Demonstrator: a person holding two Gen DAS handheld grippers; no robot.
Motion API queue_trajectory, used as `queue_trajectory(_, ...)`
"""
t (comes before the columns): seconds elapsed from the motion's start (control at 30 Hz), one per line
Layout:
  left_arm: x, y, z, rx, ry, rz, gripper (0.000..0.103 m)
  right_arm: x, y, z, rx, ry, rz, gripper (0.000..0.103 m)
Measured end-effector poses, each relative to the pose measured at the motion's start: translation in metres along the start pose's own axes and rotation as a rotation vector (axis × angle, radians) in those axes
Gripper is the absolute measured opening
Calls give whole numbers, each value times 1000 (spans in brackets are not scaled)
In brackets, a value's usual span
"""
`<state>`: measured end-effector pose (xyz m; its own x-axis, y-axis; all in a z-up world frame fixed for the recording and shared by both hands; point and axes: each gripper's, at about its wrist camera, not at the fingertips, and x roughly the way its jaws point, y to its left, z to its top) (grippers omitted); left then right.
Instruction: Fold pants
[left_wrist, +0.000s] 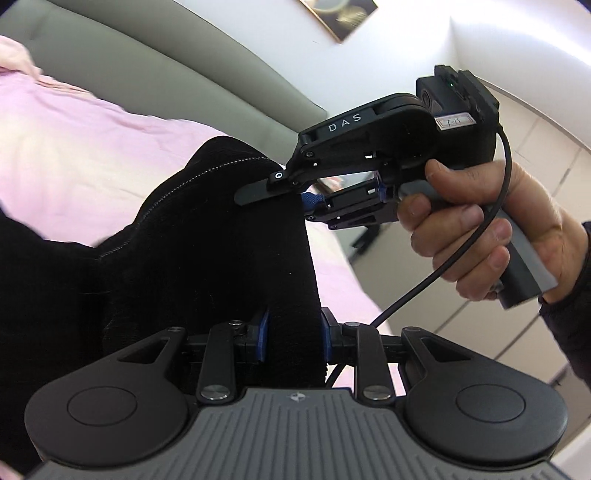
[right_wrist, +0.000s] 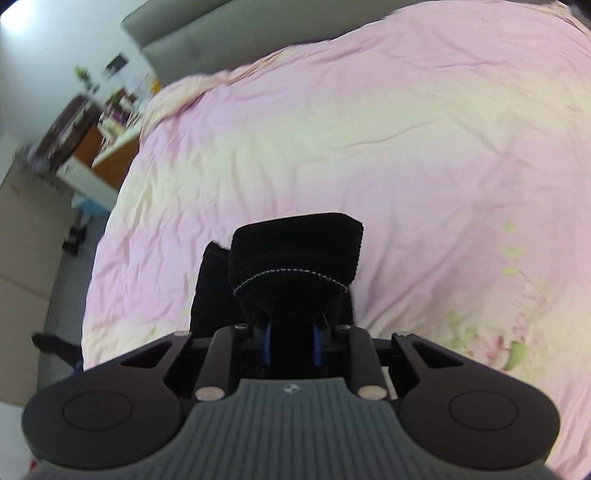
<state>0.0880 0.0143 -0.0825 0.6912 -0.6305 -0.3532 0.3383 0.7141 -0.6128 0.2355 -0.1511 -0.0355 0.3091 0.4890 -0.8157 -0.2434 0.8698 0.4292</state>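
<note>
Your left gripper (left_wrist: 293, 338) and right gripper (right_wrist: 291, 341) both clamped the black pants (left_wrist: 207, 236); uneven pulling risked slippage.

A pink bedsheet (right_wrist: 369, 129) (floral print at one corner) spreads before a grey headboard (left_wrist: 147, 66).

Bright, even daylight (glare top corners), fisheye-bent edges, slight motion blur.

A bed (right_wrist: 406, 129) under a wrinkled pink sheet (left_wrist: 74, 140), flower-printed at one corner, carries the black pants (left_wrist: 192, 251).
</note>
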Motion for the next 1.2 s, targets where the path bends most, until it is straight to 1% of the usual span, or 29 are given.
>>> queue_trajectory(0.07,5,3,0,-20,9,-16,30,-5,-5,2,11,-3,-3,16)
queue_trajectory(0.1,2,9,0,-42,6,-24,30,-2,-2,1,8,1,-1,16)
queue_trajectory(0.13,-3,24,0,-88,-2,-34,30,3,3,1,-2,8,-2,16)
queue_trajectory(0.23,-33,78,-9,-263,-41,-54,30,36,31,2,-23,55,3,16)
queue_trajectory(0.37,-87,157,-21,-436,-132,-18,30,105,91,4,-86,145,30,17)
queue_trajectory(0.4,-100,177,-24,-476,-149,-5,30,126,110,4,-105,166,30,17)
queue_trajectory(0.47,-118,210,-29,-544,-155,25,30,166,142,2,-141,206,18,18)
queue_trajectory(0.53,-134,240,-37,-612,-159,78,28,211,172,1,-168,253,-8,20)
queue_trajectory(0.6,-146,262,-45,-648,-162,150,26,248,194,-4,-206,292,-40,26)
queue_trajectory(0.63,-150,272,-49,-663,-159,185,26,268,202,-7,-215,311,-60,30)
queue_trajectory(0.67,-152,278,-52,-667,-152,222,26,282,207,-9,-219,320,-74,32)
queue_trajectory(0.7,-155,283,-53,-656,-144,260,26,298,212,-12,-234,328,-91,33)
queue_trajectory(0.77,-155,286,-53,-631,-133,307,26,317,217,-17,-255,332,-111,37)
queue_trajectory(0.8,-153,286,-51,-613,-124,330,26,323,219,-20,-258,334,-111,44)
queue_trajectory(0.83,-152,283,-50,-591,-114,354,30,324,221,-22,-268,337,-100,55)
queue_trajectory(0.87,-152,275,-51,-569,-102,377,32,323,222,-22,-282,335,-77,60)
queue_trajectory(0.9,-144,268,-47,-553,-96,392,34,318,223,-23,-292,324,-65,62)
queue_trajectory(0.97,-137,266,-45,-531,-85,406,34,304,222,-27,-307,297,-53,62)
queue_trajectory(1.0,-133,262,-43,-517,-80,413,34,295,220,-29,-318,280,-41,58)
queue_trajectory(1.03,-129,266,-44,-504,-77,422,34,286,218,-30,-332,265,-35,52)
queue_trajectory(1.07,-126,267,-43,-493,-74,431,35,276,215,-33,-347,253,-27,51)
queue_trajectory(1.2,-126,267,-46,-482,-68,458,36,233,200,-44,-373,191,57,50)
